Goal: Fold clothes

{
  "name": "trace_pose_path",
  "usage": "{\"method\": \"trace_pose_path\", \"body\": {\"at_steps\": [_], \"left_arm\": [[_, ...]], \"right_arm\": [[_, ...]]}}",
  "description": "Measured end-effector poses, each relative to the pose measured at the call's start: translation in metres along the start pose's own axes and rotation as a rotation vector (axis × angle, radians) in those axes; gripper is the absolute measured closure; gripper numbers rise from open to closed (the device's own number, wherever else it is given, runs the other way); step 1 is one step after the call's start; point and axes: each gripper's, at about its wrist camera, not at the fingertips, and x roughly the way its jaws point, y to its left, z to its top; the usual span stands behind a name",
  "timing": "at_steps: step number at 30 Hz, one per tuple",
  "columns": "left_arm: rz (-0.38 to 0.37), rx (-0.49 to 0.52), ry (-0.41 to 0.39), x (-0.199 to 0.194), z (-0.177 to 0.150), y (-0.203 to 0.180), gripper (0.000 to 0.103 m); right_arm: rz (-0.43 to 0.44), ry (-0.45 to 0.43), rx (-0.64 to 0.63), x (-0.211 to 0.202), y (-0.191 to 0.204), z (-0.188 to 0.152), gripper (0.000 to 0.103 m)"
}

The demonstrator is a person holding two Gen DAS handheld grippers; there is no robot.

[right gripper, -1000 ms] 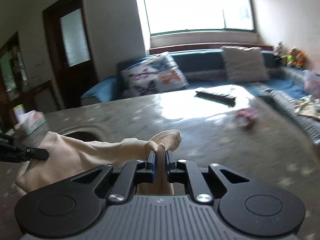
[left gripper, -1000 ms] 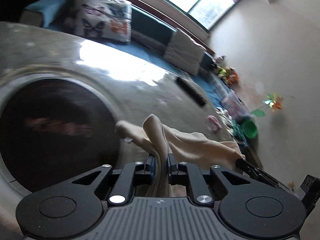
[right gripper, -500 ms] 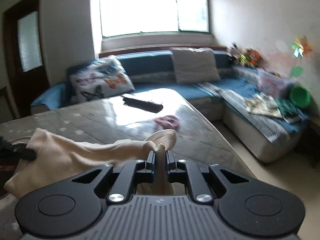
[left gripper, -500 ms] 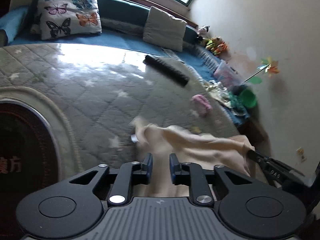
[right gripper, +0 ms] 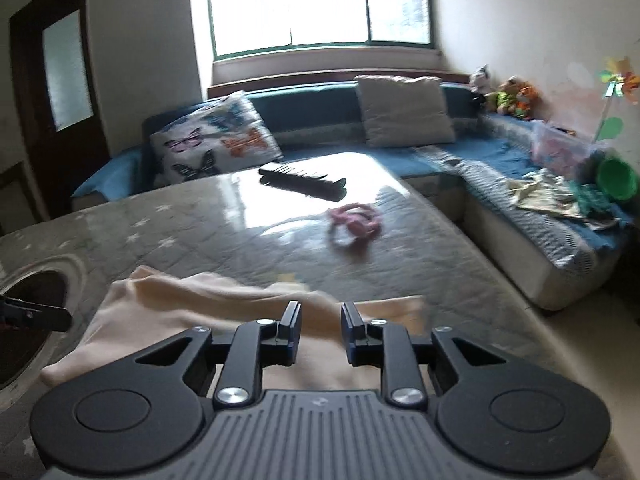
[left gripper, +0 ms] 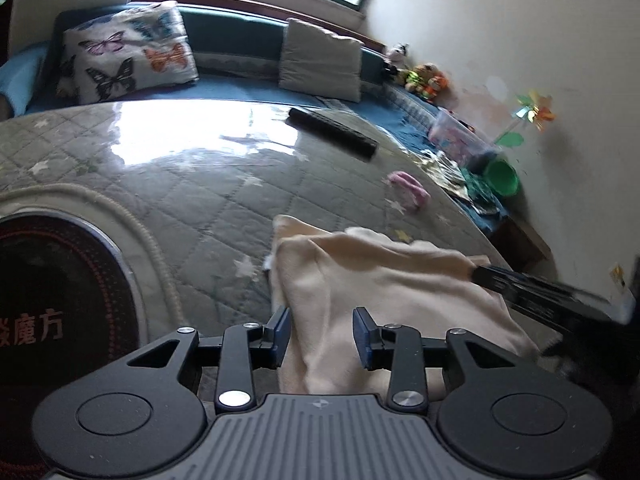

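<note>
A cream garment (left gripper: 372, 280) lies on the grey quilted table cover (left gripper: 192, 184), near its right front corner. My left gripper (left gripper: 322, 330) is open, its jaws apart over the near edge of the cloth. My right gripper (right gripper: 320, 330) is open too, just above the same garment (right gripper: 168, 308). The right gripper's fingers (left gripper: 532, 286) show at the cloth's right edge in the left wrist view. The left gripper's fingers (right gripper: 38, 314) show at the cloth's left edge in the right wrist view.
A black brush (right gripper: 302, 180) and a pink hair band (right gripper: 354, 218) lie farther back on the table. A dark round mat (left gripper: 52, 312) sits at left. A blue sofa (right gripper: 500, 152) with pillows, toys and a green bowl (right gripper: 616, 178) wraps behind and right.
Both grippers have let go of the garment and opened. The cloth has dropped from a lifted, stretched fold to lie flat on the table.
</note>
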Motion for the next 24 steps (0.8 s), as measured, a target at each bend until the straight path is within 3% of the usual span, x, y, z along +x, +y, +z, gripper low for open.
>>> {"method": "trace_pose_path", "body": {"at_steps": [5, 12, 17, 24], "left_arm": [[-0.006, 0.033, 0.017, 0.009, -0.003, -0.006, 0.064], [0.020, 0.050, 0.047, 0.022, -0.012, -0.003, 0.063], [0.019, 0.047, 0.041, 0.021, -0.013, -0.001, 0.061], [0.018, 0.052, 0.039, 0.023, -0.014, -0.001, 0.060]], "right_arm": [[0.025, 0.026, 0.004, 0.019, 0.010, 0.003, 0.082], [-0.015, 0.055, 0.032, 0.051, 0.007, 0.006, 0.082], [-0.012, 0.040, 0.057, 0.051, 0.005, 0.010, 0.081], [0.018, 0.040, -0.047, 0.045, 0.031, 0.012, 0.072]]}}
